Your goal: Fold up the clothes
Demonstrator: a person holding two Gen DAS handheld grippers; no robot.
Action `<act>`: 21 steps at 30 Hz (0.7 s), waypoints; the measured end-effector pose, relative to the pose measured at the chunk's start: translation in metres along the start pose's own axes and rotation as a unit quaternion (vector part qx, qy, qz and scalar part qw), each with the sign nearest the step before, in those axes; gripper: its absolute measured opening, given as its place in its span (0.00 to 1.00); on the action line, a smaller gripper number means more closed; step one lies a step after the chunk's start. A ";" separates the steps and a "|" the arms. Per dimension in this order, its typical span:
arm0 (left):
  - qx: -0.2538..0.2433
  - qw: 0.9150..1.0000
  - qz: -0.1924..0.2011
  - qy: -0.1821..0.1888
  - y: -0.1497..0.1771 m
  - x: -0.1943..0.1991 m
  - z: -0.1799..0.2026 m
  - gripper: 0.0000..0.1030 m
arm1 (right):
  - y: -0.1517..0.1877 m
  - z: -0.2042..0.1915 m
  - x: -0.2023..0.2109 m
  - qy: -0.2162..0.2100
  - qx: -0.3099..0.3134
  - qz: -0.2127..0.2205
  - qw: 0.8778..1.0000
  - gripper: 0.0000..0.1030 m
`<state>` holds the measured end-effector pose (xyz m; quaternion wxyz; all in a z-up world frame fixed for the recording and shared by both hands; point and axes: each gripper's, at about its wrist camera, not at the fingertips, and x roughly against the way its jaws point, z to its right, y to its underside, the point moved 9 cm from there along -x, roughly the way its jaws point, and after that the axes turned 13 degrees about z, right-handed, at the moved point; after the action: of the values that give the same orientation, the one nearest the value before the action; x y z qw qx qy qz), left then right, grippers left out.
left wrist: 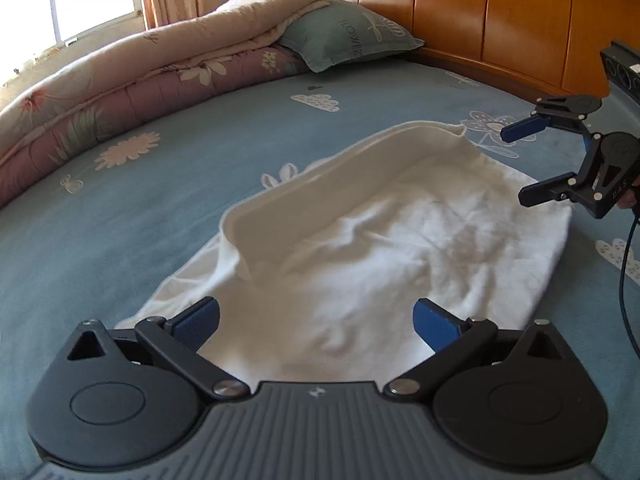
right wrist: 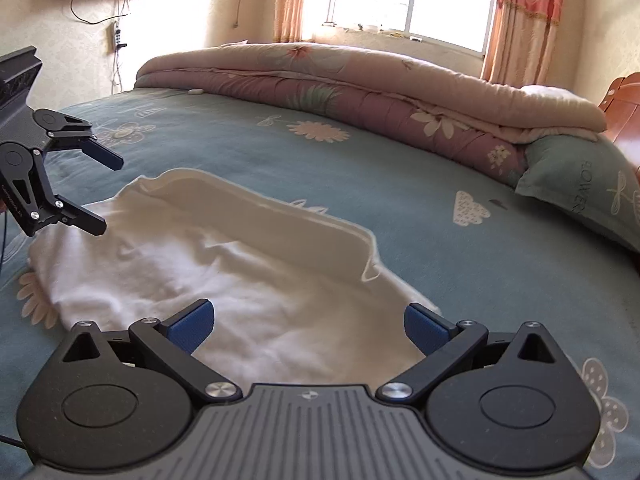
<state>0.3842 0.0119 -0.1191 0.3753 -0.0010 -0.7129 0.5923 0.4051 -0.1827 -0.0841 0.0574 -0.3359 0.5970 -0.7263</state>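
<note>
White cloth, a soft garment (left wrist: 360, 248), lies on the blue flowered bedsheet (left wrist: 120, 220) directly ahead of both tongs and between them. We note one long edge turned over onto the body of the garment, forming a raised flap (left wrist: 320, 184) on the side away from each tool's lower finger; the remainder lies flat with shallow wrinkles.

We find the left gripper (left wrist: 316, 320) with fingers spread wide and nothing between them, hovering over the near end of the cloth. The right gripper (right wrist: 308, 320) is likewise wide and empty above the opposite end. Each tool appears in the other's view, facing across the garment.

We judge the fabric light, limp and non-slippery against the sheet; it will sag and crease wherever unsupported and carries no risk of breakage. One layer may cling to the layer beneath when pinched.

Holds are best taken at the corners or along the free edge nearest each tong, pinching through the full thickness. Whether the present fold is an intermediate or a final one, we cannot settle from this scene.

A rolled quilt (right wrist: 360, 88) and pillow (left wrist: 344, 36) lie well beyond the tongs.
</note>
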 end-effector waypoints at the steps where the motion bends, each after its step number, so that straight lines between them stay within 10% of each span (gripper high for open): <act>1: 0.018 1.000 -0.012 0.010 0.012 0.001 0.003 0.99 | 0.011 -0.007 0.005 -0.018 -0.012 -0.009 1.000 1.00; 11: 0.023 0.996 -0.081 0.007 0.071 0.031 0.010 0.99 | 0.081 -0.017 0.047 -0.035 -0.139 -0.078 0.987 1.00; 21: 0.077 0.995 -0.026 0.050 0.011 -0.021 -0.001 0.99 | 0.020 -0.005 -0.014 -0.063 -0.103 -0.049 0.991 1.00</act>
<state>0.3952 0.0071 -0.1394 0.4247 0.0167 -0.6450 0.6351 0.4067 -0.1773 -0.1084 0.0245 -0.4142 0.6468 -0.6399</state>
